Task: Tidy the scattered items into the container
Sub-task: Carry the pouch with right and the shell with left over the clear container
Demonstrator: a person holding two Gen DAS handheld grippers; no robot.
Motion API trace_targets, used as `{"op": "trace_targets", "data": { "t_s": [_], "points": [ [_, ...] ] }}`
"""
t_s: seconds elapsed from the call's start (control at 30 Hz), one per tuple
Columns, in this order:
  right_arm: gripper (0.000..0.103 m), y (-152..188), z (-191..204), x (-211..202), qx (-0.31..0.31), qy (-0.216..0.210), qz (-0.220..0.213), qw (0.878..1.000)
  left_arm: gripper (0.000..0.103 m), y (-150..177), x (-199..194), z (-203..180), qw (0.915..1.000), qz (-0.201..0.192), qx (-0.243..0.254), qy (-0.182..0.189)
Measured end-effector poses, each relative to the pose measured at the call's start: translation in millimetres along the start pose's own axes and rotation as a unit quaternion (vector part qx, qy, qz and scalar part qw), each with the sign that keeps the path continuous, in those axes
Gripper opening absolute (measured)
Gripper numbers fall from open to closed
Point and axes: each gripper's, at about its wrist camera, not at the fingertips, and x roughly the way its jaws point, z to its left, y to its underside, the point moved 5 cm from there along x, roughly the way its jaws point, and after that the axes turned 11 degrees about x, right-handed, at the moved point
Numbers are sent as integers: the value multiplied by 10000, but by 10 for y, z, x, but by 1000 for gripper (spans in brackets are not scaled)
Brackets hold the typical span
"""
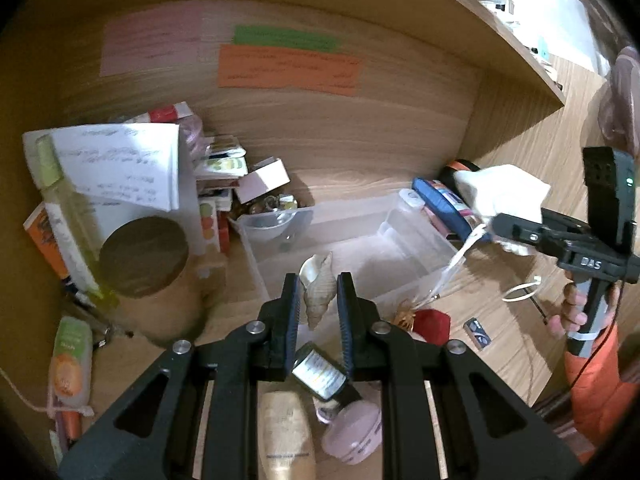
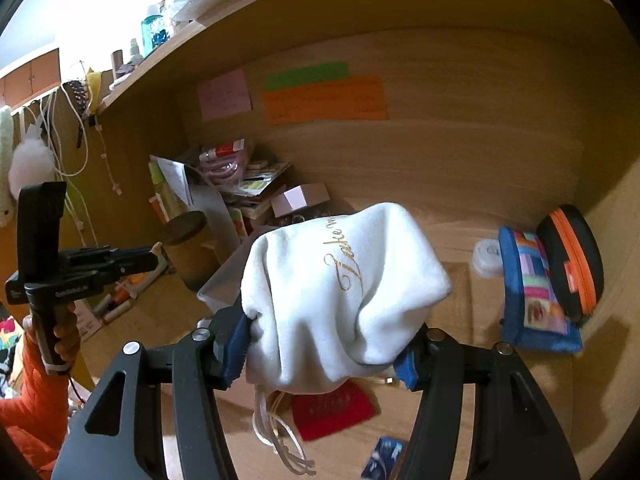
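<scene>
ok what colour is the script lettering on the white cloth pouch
Gold script, clearest in the right wrist view, on the white drawstring cloth pouch clamped in the right gripper.

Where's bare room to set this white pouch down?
Free: the clear bin's floor, right of the bowl; bare desk between bin and blue pouch. Crowded: left corner around the paper stack and the desk's near edge.

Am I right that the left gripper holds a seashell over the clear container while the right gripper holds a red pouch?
Not quite: the right gripper holds a white pouch, as the right wrist view shows. The left gripper does hold the seashell over the clear container.
</scene>
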Motion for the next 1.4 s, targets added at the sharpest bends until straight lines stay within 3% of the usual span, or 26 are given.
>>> {"op": "trace_targets", "data": {
  "t_s": [0.47, 0.73, 1.07, 1.4],
  "points": [
    [55, -290, 48, 785, -50, -157, 235, 9996, 18, -299, 483, 77, 9997, 215, 25, 96],
    [55, -130, -78, 1286, 36, 17, 690, 9976, 18, -265, 966, 125, 9980, 627, -39, 67],
    [55, 51, -253, 1529, 75, 235, 1083, 9938, 18, -125, 1408, 80, 9948, 1015, 117, -16],
    [55, 240, -247, 1765, -67, 418, 1498, 9878, 18, 5, 1476, -11, 9913, 1244, 419, 0]
  ]
}}
